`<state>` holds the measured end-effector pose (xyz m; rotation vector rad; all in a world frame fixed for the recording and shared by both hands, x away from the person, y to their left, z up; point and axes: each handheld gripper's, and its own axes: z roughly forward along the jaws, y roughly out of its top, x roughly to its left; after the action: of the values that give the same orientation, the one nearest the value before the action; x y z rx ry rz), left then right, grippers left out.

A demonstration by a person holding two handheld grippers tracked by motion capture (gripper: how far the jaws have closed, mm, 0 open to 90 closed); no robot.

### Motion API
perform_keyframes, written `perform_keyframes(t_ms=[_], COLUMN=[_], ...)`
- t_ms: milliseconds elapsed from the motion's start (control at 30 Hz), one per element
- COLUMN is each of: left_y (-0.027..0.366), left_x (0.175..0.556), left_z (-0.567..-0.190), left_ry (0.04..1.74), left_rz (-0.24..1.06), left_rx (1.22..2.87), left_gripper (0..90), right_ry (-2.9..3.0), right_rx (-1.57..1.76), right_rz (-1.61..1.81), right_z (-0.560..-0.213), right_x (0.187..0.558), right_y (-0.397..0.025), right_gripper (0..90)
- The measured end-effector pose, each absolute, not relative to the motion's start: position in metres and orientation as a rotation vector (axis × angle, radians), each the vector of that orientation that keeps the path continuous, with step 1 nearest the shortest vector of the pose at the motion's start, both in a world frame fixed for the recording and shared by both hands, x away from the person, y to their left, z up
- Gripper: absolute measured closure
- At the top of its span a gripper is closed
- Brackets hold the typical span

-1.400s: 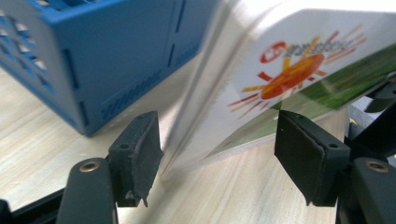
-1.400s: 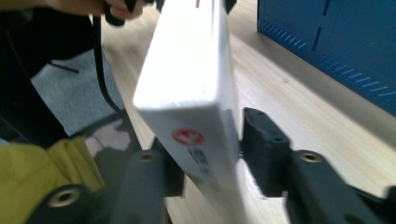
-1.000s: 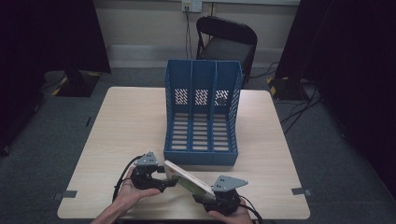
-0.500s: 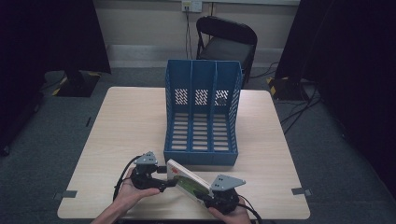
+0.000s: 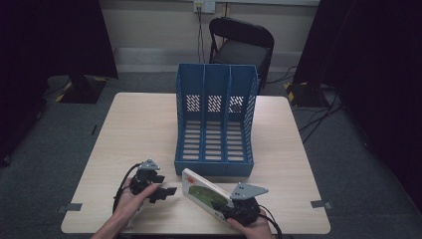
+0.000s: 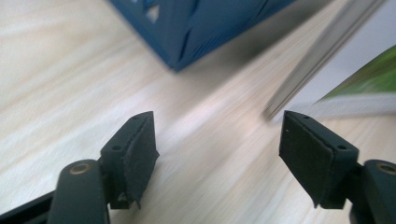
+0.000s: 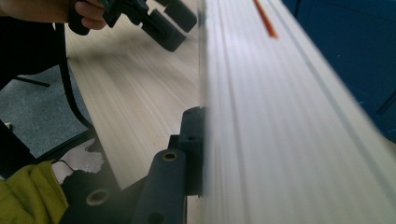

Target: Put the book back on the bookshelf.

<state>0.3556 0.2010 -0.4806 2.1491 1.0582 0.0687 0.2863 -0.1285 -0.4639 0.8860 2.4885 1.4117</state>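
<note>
The right gripper (image 5: 234, 208) is clamping a tilted book (image 5: 205, 191) at the table's near edge, before the blue file rack (image 5: 215, 149), while the left gripper (image 5: 166, 191) is waiting wide open; its one-end hold is risking the book pivoting loose.

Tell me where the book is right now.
In the high view the book is near the table's front edge, clamped in the right gripper, just before the blue file rack.
</note>
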Motion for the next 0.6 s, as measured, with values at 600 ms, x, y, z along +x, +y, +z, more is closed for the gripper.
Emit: perform_keyframes(t_ms=[600], left_y=[0.22], left_x=[0.36], left_z=[-0.498], left_ry=[1.121], left_rz=[0.358], left_rx=[2.121], left_gripper=[17.7], right_ry=[2.451], right_rx=[0.897], right_rz=[1.422], right_z=[-0.452], right_x=[0.286], right_y=[-0.146], right_gripper=[76.6])
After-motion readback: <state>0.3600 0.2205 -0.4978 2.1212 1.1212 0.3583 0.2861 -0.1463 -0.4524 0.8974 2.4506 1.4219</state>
